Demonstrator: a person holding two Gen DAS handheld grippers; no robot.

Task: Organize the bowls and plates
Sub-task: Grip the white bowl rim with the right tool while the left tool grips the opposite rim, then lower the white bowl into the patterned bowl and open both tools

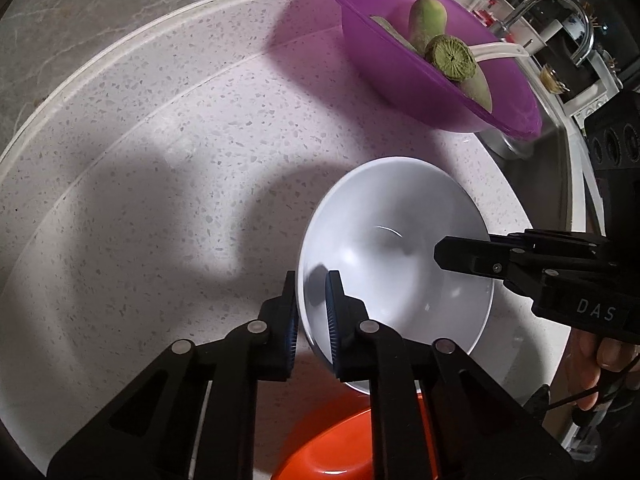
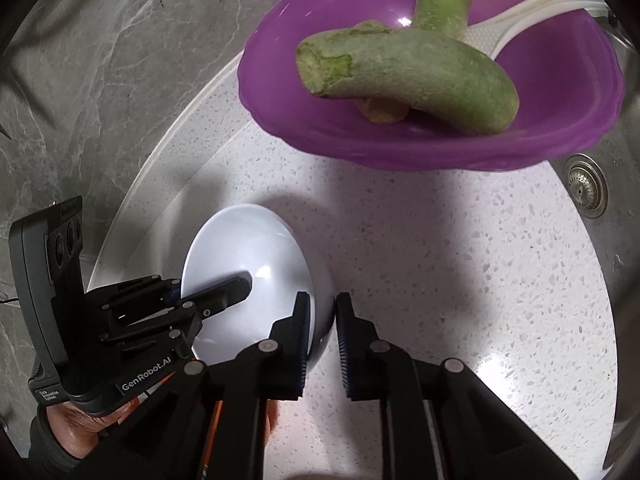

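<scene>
A white bowl (image 1: 394,240) is held above the speckled white counter (image 1: 160,200). My left gripper (image 1: 314,304) is shut on its left rim, one finger inside and one outside. My right gripper (image 2: 322,320) is shut on the opposite rim of the same white bowl (image 2: 248,264). The right gripper also shows in the left wrist view (image 1: 460,258), and the left gripper in the right wrist view (image 2: 224,294). An orange bowl (image 1: 340,444) sits just below the white one, mostly hidden by my fingers.
A purple bowl (image 2: 420,136) with green radishes (image 2: 412,80) and a white spoon (image 2: 532,16) stands at the back, overhanging the steel sink (image 2: 584,188). A faucet (image 1: 556,12) rises behind. A grey marble wall (image 2: 100,60) bounds the counter at the left.
</scene>
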